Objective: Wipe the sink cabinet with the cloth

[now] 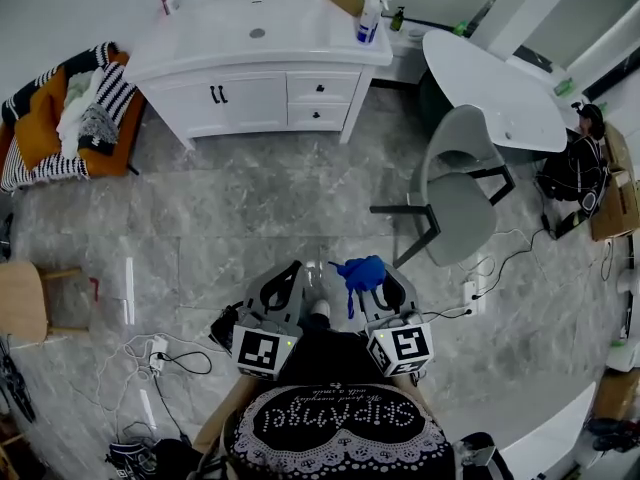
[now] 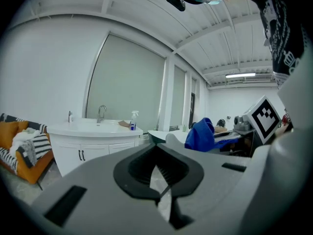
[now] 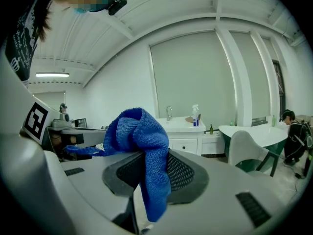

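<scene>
Cloth (image 3: 139, 131) pinched in right gripper (image 3: 151, 165), bunched over its jaws; sink cabinet (image 1: 262, 96) well apart, ahead and slightly left of it, long axis crosswise; left gripper (image 2: 156, 153) jaws pressed together, empty.

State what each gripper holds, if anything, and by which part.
Right gripper pinches the blue cloth at its bunched middle, an end dangling; left gripper holds nothing.

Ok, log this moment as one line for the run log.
phase: pre-wipe | right gripper: shut on blue cloth | left gripper: shut, empty | sink cabinet: across floor, untouched
</scene>
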`<state>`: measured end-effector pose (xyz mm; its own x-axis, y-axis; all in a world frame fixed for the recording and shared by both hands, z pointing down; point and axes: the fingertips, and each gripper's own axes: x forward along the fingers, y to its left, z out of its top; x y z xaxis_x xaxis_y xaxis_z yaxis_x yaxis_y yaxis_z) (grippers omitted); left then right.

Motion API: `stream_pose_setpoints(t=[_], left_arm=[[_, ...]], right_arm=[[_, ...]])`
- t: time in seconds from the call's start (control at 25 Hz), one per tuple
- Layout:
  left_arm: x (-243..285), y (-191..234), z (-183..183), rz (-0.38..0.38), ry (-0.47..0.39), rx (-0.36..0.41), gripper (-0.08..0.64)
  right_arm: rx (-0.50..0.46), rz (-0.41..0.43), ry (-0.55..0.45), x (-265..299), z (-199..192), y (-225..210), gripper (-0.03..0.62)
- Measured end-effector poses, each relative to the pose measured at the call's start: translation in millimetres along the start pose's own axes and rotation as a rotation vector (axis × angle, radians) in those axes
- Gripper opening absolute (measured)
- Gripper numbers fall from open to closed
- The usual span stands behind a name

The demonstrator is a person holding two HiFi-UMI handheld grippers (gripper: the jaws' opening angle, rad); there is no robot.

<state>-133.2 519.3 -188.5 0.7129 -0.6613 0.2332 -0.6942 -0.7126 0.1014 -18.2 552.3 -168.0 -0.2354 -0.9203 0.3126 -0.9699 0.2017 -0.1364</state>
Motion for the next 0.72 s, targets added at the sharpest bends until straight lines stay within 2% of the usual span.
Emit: stream_pose_setpoints(t=[0.36,0.72], left_arm=[[22,64,24,-0.018,-0.008,0.014,0.003],[23,113,28,0.005,-0.018,0.012,0.003]], right_arm=[[0.021,-0.066,-0.044,53,33,4,0.117],[0.008,-0.07,-0.049,92,41,21,0.117]])
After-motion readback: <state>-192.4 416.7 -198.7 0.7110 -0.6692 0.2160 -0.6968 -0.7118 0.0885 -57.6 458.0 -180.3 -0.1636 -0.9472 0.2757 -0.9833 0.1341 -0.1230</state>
